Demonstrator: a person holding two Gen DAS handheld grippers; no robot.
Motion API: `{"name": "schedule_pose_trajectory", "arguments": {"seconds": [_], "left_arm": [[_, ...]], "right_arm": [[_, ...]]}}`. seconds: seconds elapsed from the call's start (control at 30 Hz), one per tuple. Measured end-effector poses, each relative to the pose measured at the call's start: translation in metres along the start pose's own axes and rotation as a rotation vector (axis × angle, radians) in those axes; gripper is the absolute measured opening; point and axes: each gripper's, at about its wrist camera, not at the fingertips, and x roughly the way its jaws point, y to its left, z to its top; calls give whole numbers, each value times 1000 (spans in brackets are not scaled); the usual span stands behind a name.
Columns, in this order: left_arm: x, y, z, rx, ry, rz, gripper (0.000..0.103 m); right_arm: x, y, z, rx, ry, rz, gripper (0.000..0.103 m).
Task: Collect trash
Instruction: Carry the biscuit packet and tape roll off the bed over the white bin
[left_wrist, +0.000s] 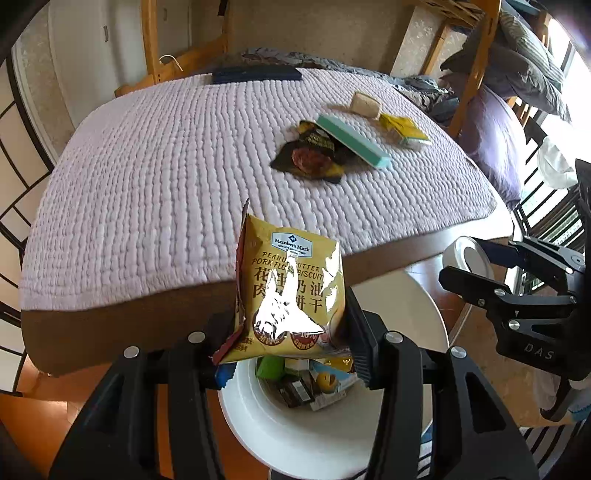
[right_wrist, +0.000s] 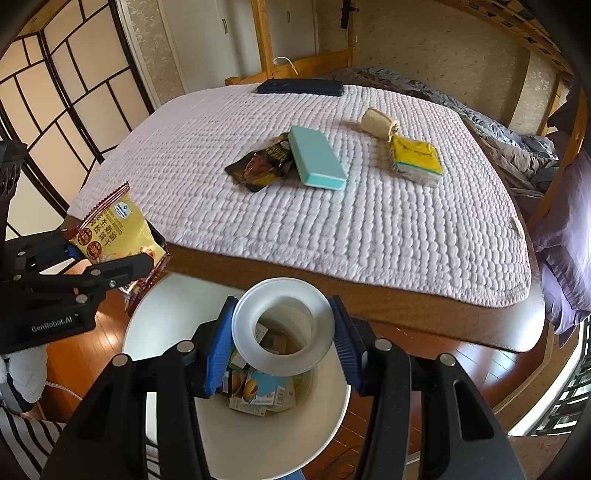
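Observation:
My left gripper (left_wrist: 291, 354) is shut on a yellow biscuit packet (left_wrist: 291, 280), held upright over the white trash bin (left_wrist: 295, 439), which holds several wrappers. The same packet (right_wrist: 118, 232) shows at the left of the right wrist view in the left gripper (right_wrist: 110, 258). My right gripper (right_wrist: 282, 339) is shut on a white tape roll (right_wrist: 282, 328) above the bin (right_wrist: 258, 443); that roll (left_wrist: 467, 258) and gripper (left_wrist: 476, 269) appear at the right of the left wrist view. On the table mat lie a dark snack wrapper (left_wrist: 310, 155), a teal box (left_wrist: 354, 142), a yellow tissue pack (left_wrist: 404, 131) and a beige crumpled wrapper (left_wrist: 365, 104).
A pale quilted mat (right_wrist: 295, 221) covers the brown table (right_wrist: 424, 314). A dark blue flat case (right_wrist: 299, 87) lies at its far edge. Wooden bunk-bed posts and bedding stand behind and to the right; a paper screen (right_wrist: 55, 92) stands at the left. Wood floor surrounds the bin.

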Motion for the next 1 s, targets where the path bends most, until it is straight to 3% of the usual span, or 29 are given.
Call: {"name": "schedule_pose_trajectory", "arguments": {"seconds": [1.0], "left_arm": [[22, -18, -47, 103, 112, 28, 51]], "right_arm": [[21, 10, -35, 17, 101, 19, 49]]}}
